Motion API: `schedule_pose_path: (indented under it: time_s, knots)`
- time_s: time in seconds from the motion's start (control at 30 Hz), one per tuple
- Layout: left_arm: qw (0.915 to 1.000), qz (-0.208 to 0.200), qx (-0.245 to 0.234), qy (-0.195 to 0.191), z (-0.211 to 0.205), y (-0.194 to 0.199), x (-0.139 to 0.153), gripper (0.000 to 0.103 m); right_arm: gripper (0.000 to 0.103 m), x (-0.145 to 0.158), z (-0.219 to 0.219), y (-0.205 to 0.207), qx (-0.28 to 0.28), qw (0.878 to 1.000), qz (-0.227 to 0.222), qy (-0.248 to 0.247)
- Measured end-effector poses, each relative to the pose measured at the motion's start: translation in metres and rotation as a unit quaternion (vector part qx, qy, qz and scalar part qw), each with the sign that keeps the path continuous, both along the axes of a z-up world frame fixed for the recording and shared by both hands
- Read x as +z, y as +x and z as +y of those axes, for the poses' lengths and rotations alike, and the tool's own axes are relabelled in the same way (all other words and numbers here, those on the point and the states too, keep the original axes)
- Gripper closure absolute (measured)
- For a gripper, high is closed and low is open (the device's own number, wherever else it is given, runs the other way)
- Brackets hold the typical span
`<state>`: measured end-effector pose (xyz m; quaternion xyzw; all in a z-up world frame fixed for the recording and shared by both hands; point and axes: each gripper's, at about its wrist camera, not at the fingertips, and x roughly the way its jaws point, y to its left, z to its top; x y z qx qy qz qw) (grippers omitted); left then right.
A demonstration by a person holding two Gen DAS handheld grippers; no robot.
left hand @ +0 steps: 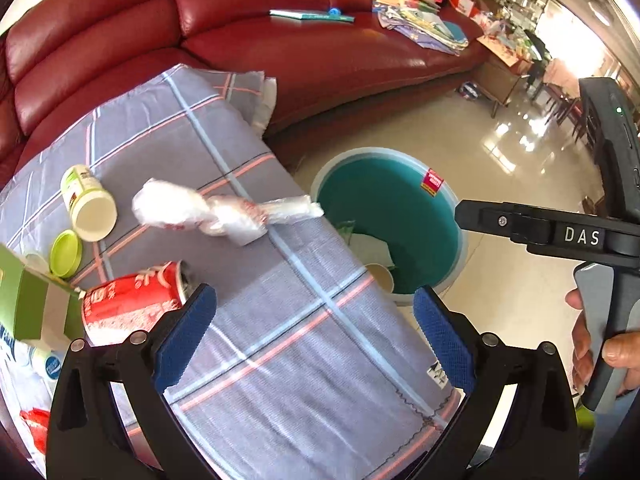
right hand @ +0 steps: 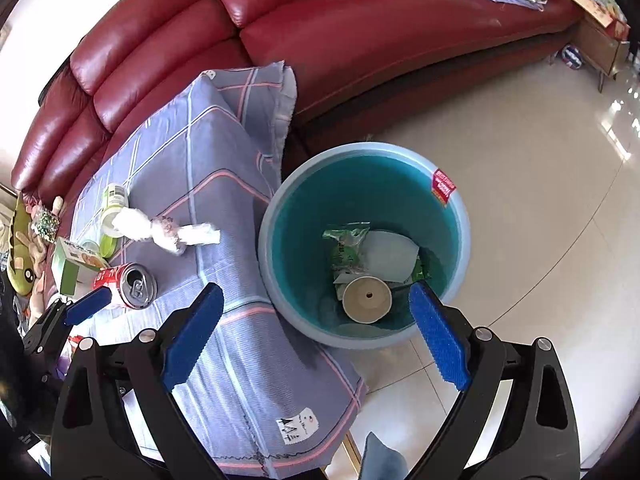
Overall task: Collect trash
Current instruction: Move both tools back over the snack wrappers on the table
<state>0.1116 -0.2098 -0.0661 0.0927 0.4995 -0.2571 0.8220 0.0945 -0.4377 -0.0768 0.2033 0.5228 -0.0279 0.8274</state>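
My left gripper (left hand: 316, 336) stands wide open and empty above the plaid cloth (left hand: 280, 320). A red soda can (left hand: 132, 304) lies on its side just left of the left pad. Farther back lie a crumpled clear plastic bag (left hand: 208, 210), an open white jar (left hand: 88, 204) and its green lid (left hand: 66, 254). My right gripper (right hand: 316, 336) is also open and empty, over the near rim of the teal bin (right hand: 360, 188). In the bin lie a paper cup (right hand: 367, 299), a green wrapper (right hand: 344, 248) and white paper. The can (right hand: 128, 280) and the bag (right hand: 164, 232) show at the left.
A green carton (left hand: 28, 300) stands at the cloth's left edge. A red leather sofa (left hand: 320, 60) with a book and stacked papers runs behind. A hand (left hand: 600, 348) holds the right tool's black body (left hand: 560, 236). Glossy tile floor (right hand: 520, 200) surrounds the bin.
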Motion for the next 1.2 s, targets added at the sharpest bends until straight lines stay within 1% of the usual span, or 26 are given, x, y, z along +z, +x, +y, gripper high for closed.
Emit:
schedule_pose_path:
  time_s: [0.37,0.53,0.7,0.87,0.93,1.03,1.2]
  knots:
    - [0.9972,-0.008,0.073,-0.015,0.102,-0.029,0.011,0.004,0.013,0.017,0.078,-0.014,0.057,0.998,-0.002,-0.013]
    - [0.9924,-0.009,0.120,-0.023,0.156,-0.046,0.014,0.004,0.013,0.021,0.123,-0.018,0.107,0.994,-0.005,-0.018]
    - [0.9845,-0.011,0.173,-0.022,0.208,-0.058,0.014,0.004,0.013,0.021,0.175,-0.017,0.164,0.986,-0.013,-0.034]
    - [0.9749,-0.008,0.222,-0.019,0.256,-0.073,0.008,0.004,0.013,0.017,0.234,-0.018,0.234,0.970,-0.020,-0.062]
    - [0.9709,-0.008,0.239,-0.014,0.276,-0.081,0.003,0.004,0.013,0.012,0.257,-0.019,0.258,0.963,-0.014,-0.071]
    - [0.9642,-0.003,0.265,-0.008,0.304,-0.091,-0.006,0.004,0.013,0.005,0.284,-0.018,0.284,0.957,0.003,-0.065]
    - [0.9505,0.016,0.310,0.003,0.346,-0.105,-0.028,0.004,0.013,-0.005,0.315,-0.019,0.305,0.950,0.022,-0.061]
